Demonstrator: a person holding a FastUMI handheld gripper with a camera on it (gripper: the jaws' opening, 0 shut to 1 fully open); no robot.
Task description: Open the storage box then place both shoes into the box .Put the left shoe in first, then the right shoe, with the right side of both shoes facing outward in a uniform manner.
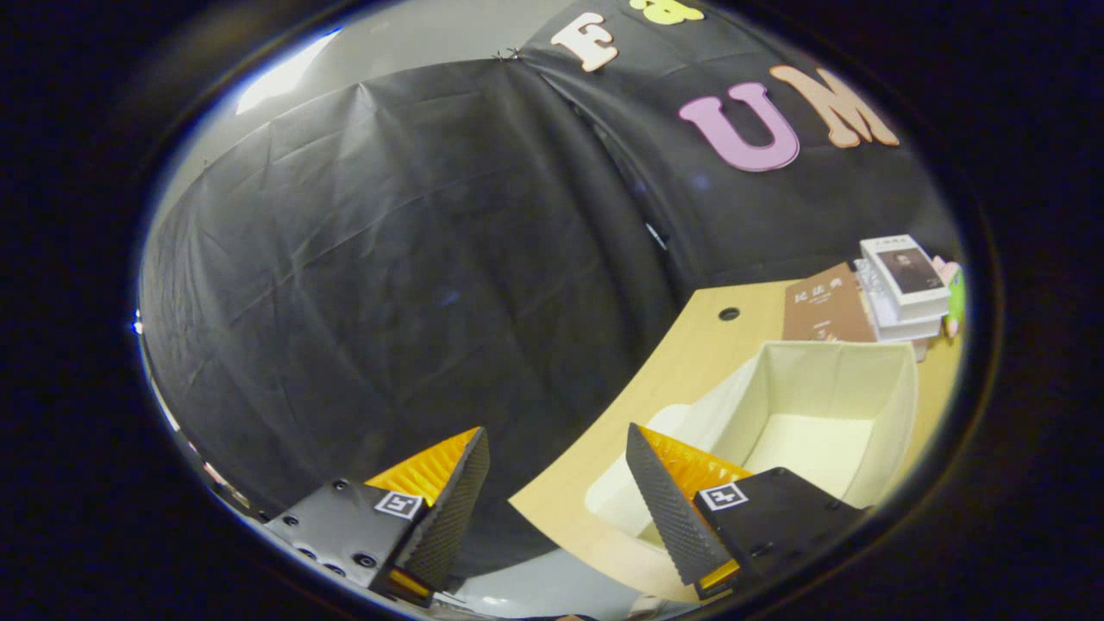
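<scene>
A cream fabric storage box [897, 405] stands open on the wooden table [690, 362], beyond and to the right of my right finger. Its lid [621, 500] lies flat beside it, partly behind that finger. The inside of the box that I see holds nothing. My gripper [556, 496] is open with nothing between its fingers. It is tilted and hangs over the table's near corner, so the booth wall and the table edge show through the gap.
A stack of books [906, 289] sits at the back of the table behind the box, with a brown book [824, 306] lying flat next to it. A round cable hole [729, 313] is in the tabletop. Grey floor [552, 582] shows below the table edge.
</scene>
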